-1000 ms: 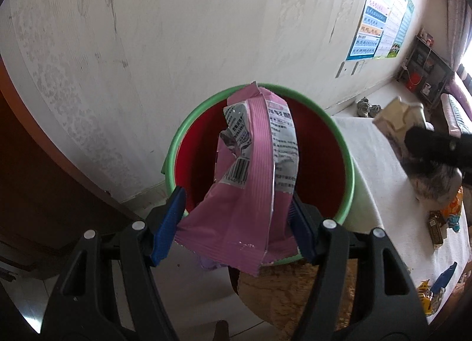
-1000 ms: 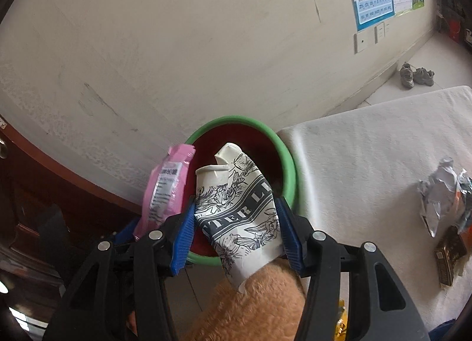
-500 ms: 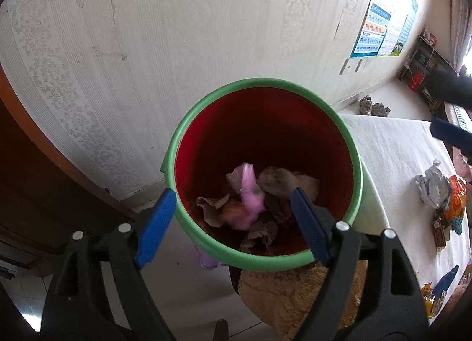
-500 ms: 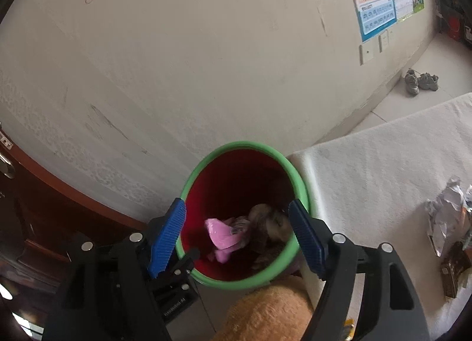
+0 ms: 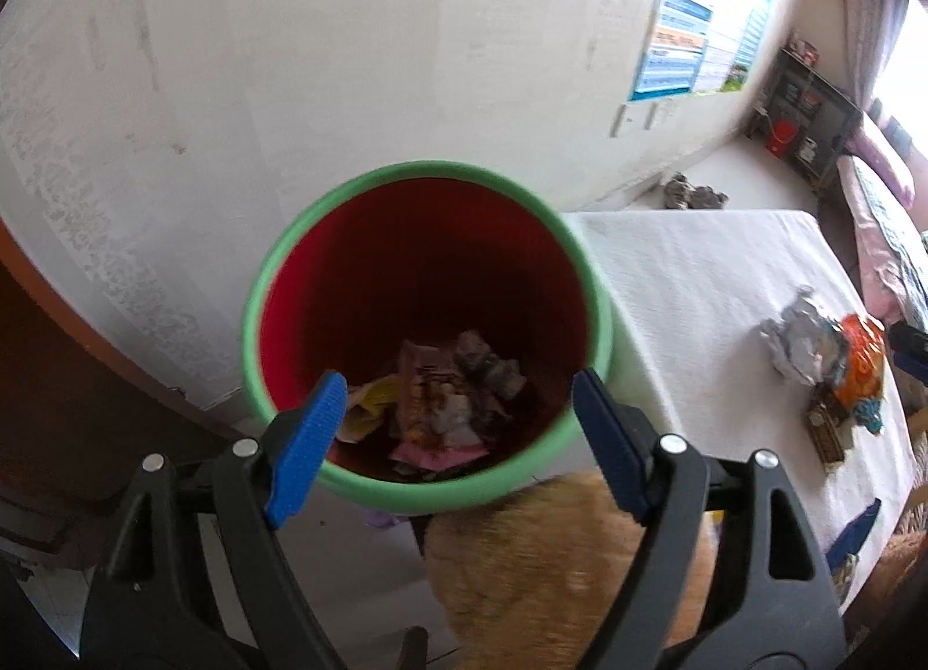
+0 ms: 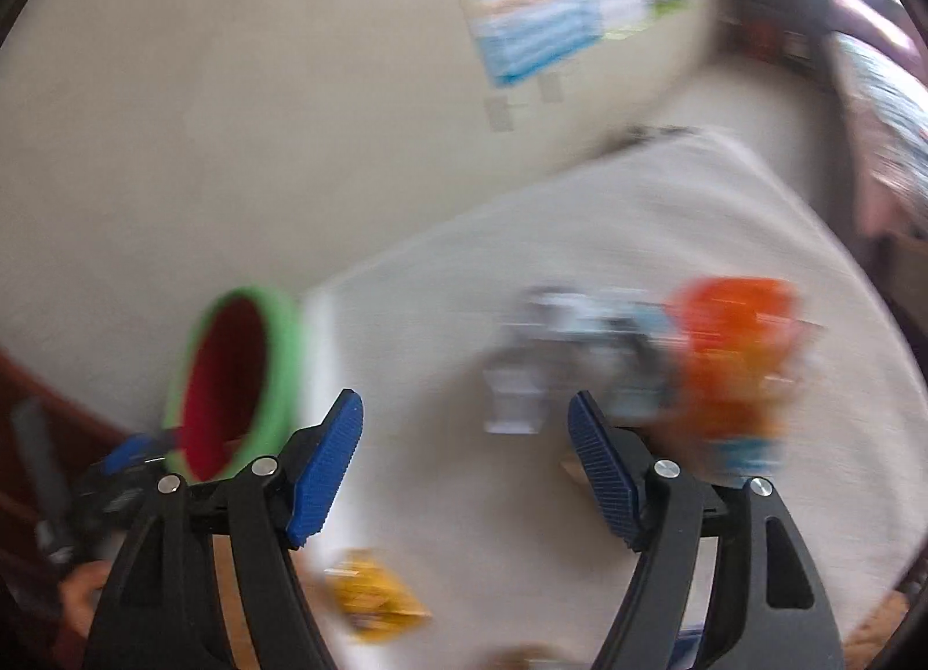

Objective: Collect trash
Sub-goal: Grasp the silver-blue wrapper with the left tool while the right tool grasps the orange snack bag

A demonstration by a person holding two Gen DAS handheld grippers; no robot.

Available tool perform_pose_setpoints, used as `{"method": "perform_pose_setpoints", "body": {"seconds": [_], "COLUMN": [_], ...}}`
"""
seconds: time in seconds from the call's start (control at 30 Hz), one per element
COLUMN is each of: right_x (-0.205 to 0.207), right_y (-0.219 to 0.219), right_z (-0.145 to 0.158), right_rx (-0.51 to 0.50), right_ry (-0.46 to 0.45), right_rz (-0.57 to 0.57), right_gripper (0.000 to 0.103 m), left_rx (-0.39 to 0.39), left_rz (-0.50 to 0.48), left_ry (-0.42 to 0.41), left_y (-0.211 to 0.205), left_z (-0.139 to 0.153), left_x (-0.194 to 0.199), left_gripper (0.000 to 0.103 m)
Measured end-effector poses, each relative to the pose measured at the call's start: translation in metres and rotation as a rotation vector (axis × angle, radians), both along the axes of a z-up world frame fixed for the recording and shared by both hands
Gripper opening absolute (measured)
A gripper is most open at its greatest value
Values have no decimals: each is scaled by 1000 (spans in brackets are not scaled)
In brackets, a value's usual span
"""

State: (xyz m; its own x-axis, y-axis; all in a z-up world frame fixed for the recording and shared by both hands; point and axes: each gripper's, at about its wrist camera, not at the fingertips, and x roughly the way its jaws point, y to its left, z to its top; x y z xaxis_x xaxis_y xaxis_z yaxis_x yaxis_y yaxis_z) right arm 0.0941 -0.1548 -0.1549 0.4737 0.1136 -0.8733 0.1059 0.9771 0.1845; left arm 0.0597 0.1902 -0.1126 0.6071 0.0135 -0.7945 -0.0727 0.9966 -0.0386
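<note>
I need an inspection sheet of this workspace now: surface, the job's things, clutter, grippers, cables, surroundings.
Surface: table with white cloth, mostly bare.
Job's things: bin, green rim, red inside, beside the table edge, holding crumpled wrappers. On the cloth: silver foil wrapper, orange packet, small brown packet, yellow wrapper at the near edge.
Clutter: fuzzy tan object below the bin, unidentified.
Grippers: left gripper open above the bin, empty; right gripper open, empty, over the cloth; view blurred.
Cables: nothing seen.
Surroundings: pale wall, poster, shoes on floor, shelf.
</note>
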Motion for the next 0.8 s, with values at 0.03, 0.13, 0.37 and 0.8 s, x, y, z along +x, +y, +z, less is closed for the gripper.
{"method": "perform_pose_setpoints", "body": {"seconds": [0.03,0.13,0.37,0.8], "right_x": [-1,1,5,-7], "right_y": [-20,-63,-95,-87], "right_z": [-4,-20,-53,-44], "right_rx": [-32,-61,73,184], "right_ry": [10,55,101,70], "right_rz": [-37,-103,-138,-93], "right_gripper": [71,71,71,41], "left_rx": [7,26,15,-8], "left_rz": [-19,-76,-198,-384], "left_ry": [1,4,-7,55], "left_y": [-10,-39,-104,-220], "left_z": [0,2,4,-31], "left_x": [0,-2,2,52], "left_gripper": [77,77,77,77]}}
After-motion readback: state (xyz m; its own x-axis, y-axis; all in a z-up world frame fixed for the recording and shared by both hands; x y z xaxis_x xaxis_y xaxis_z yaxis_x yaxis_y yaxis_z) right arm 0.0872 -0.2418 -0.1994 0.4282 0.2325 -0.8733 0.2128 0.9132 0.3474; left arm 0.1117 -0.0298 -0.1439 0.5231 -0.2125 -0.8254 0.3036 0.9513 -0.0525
